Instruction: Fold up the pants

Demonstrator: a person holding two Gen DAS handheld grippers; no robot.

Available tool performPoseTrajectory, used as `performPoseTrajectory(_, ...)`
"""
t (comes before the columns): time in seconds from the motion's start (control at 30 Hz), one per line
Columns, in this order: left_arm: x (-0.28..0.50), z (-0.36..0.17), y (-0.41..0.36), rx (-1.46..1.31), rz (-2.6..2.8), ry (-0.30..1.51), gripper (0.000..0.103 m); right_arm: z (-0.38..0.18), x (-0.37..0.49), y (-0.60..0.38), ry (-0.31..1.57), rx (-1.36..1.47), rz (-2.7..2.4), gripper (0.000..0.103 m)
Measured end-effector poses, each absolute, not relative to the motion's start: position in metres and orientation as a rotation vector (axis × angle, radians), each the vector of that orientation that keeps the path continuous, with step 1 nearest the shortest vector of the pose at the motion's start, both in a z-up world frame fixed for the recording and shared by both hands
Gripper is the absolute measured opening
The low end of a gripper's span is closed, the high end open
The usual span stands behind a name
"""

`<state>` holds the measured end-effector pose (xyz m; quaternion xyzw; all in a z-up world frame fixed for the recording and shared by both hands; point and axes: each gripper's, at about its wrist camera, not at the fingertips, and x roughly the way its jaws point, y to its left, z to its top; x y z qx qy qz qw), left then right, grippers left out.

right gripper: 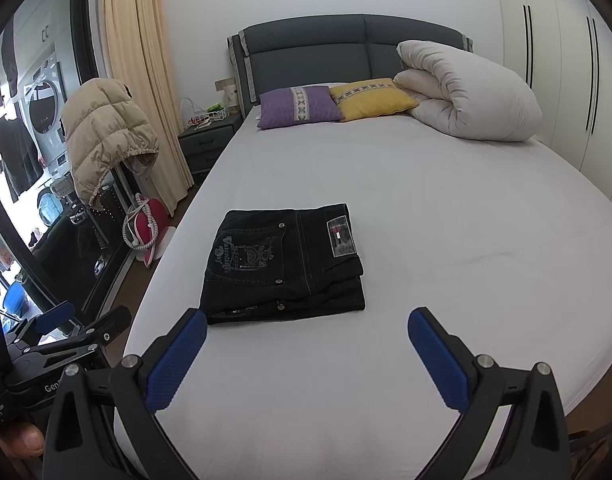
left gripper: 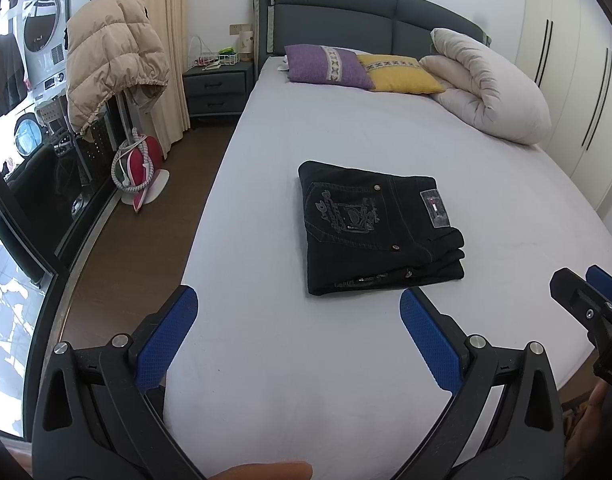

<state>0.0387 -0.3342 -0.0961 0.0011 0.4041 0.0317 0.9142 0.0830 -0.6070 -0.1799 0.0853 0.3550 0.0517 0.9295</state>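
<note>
Left gripper (left gripper: pixel 298 332): jaws spread wide; nothing between the blue pads (left gripper: pixel 168 340); it hangs above bare sheet just short of the pants' near edge, touching nothing
Right gripper (right gripper: pixel 306 354): jaws equally wide apart; empty; held over the sheet on the near side of the pants, clear of the cloth; its tip also shows at the right border of the left wrist view
Pants (right gripper: pixel 284 266): black jeans lying as a compact, squared, stacked bundle; back pocket embroidery and waistband label face up; layered edges show on the side toward the wardrobe; the bundle lies flat on the bed (right gripper: pixel 445 240), on the near half
Step in hand: judged to be the close of the task; the folding looks finished and both tools stand off the garment
Next move: little appears required; at most a light press or squaring of the stacked edges, which would call for lowering one pad onto the top layer without dragging it
Beyond the pants: purple pillow (right gripper: pixel 300 106), yellow pillow (right gripper: pixel 371 98) and a rolled duvet (right gripper: pixel 465 92) lie far past the pants at the headboard; a beige jacket (right gripper: pixel 106 136) hangs off the bed, left of the pants
</note>
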Motion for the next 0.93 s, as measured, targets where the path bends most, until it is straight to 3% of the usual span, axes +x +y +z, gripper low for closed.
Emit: performPoseTrajectory(0.93,0.0422,-0.1023,-0.3308,0.018,0.052,0.837,0.103,-0.1895,0.0824,-0.6076,0.738,0.183,0.109,0.103)
